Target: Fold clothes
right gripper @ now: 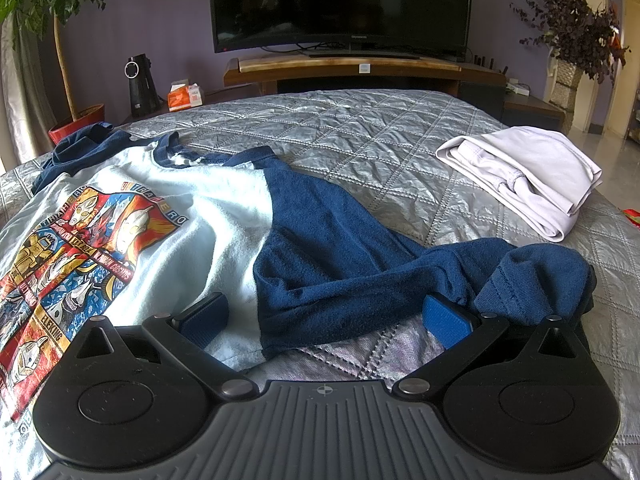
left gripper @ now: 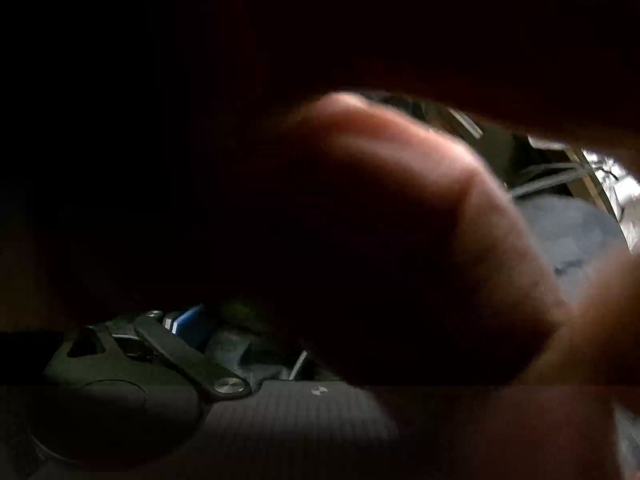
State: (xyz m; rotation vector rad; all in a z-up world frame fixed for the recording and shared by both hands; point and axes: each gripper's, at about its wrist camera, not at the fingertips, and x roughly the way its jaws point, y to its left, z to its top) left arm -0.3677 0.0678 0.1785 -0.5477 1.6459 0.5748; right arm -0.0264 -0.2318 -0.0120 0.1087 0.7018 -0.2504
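My R gripper (right gripper: 324, 316) sits jaws spread over the blue sleeve (right gripper: 340, 264) of the printed tee (right gripper: 132, 216), which lies unfolded on the quilt (right gripper: 360, 140); a folded white garment (right gripper: 524, 176) sits well apart. Risks: sleeve bunched on the R linkage could snag; a hand (left gripper: 400, 240) blocks my L cam, so L jaws can't tell. Bedroom w/ TV (right gripper: 340, 4), plants.

The bedspread (right gripper: 360, 140) is quilted cloth with a silvery sheen, stitched in diamonds and finely crinkled. On its left the shirt (right gripper: 192, 216) is soft matt knit, its navy sleeve (right gripper: 340, 256) slightly fuzzy, its chest print (right gripper: 80, 248) smoother. At far right the folded garment (right gripper: 532, 176) is smooth pale fabric. The right gripper (right gripper: 324, 320) is matt black plastic with metal rivets and textured blue pads (right gripper: 446, 320).
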